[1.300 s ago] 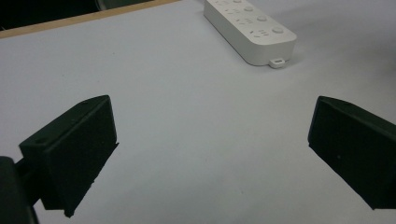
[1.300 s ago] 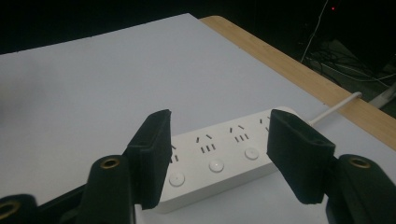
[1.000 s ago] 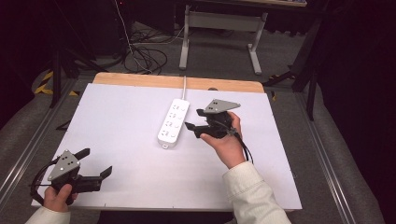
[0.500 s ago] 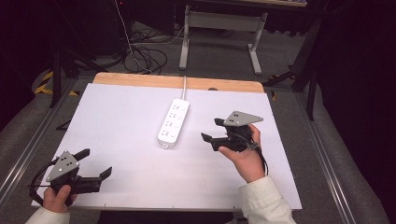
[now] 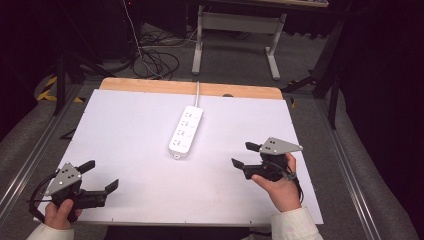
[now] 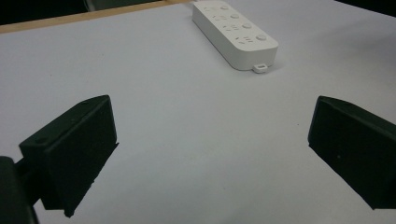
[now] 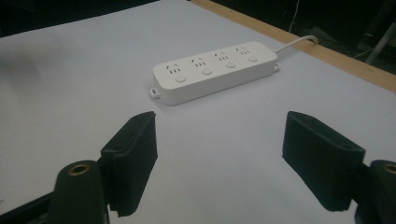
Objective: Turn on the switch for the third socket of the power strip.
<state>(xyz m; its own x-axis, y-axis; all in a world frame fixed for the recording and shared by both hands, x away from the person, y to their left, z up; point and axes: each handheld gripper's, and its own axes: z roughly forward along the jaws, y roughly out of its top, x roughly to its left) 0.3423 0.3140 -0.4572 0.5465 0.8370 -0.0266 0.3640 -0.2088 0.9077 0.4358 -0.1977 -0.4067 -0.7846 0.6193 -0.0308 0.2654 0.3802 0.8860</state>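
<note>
The right gripper [image 5: 246, 154] has pulled back from the power strip [image 5: 186, 131] and now hangs near the table's right edge, closer to the person than a second ago; the left gripper [image 5: 100, 176] has stayed at the near left corner. There it is, jaws spread wide with nothing between them, a hand [image 5: 59, 216] wrapped round the black handle and the grey three-cornered plate on top. Across at the right, the other hand [image 5: 280, 189] holds its tool just above the smooth white table top [image 5: 125, 130], jaws likewise gaping and empty. Seen close in the right gripper view, those jaws are blocky, matte black wedges. Farther out, mid-table, lies the power strip: a long, glossy white plastic bar with rounded corners, four sockets with round buttons, a small tab at its near end. Its white cable [image 5: 197, 90] runs over the far wooden edge [image 5: 150, 87].
</note>
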